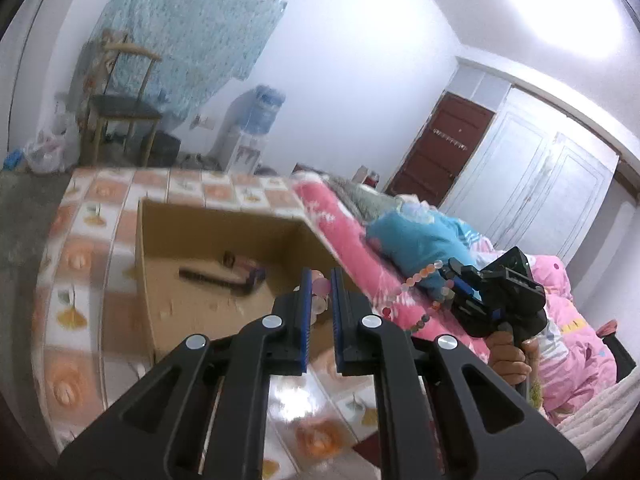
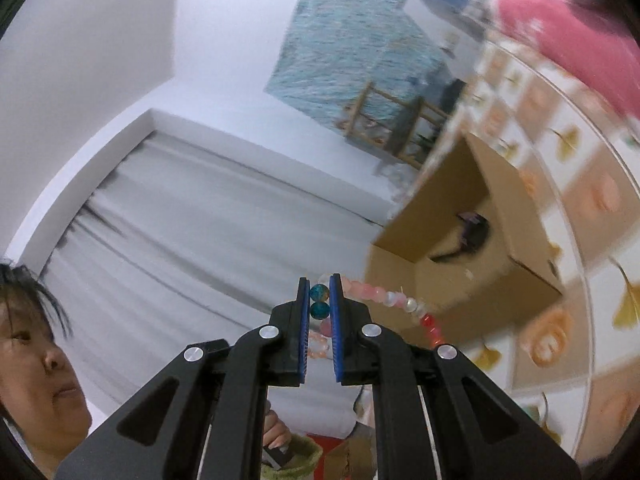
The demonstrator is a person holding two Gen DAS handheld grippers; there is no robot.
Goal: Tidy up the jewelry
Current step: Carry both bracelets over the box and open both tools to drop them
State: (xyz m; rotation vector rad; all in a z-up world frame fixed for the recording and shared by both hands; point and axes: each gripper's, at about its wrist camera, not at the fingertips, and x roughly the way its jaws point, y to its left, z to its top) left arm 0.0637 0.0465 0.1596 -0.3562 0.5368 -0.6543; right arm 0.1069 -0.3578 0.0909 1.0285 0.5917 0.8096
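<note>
A string of beads (image 2: 384,298), pink, white, red and blue-green, is stretched between my two grippers. My right gripper (image 2: 320,300) is shut on two blue-green beads (image 2: 319,309) of it. In the left wrist view the right gripper (image 1: 460,284) shows at the right with the beads (image 1: 416,278) hanging from it in an arc. My left gripper (image 1: 320,280) is closed on pale pink beads (image 1: 321,286) at the other end. An open cardboard box (image 1: 168,240) lies on the tiled table just beyond the left gripper; it also shows in the right wrist view (image 2: 516,204).
The box holds a dark item (image 1: 216,278). The table has an orange-and-white tile pattern (image 1: 80,264). A bed with pink bedding (image 1: 568,320) and a blue pillow (image 1: 416,236) lies to the right. A chair (image 1: 124,108) and a water dispenser (image 1: 248,136) stand behind.
</note>
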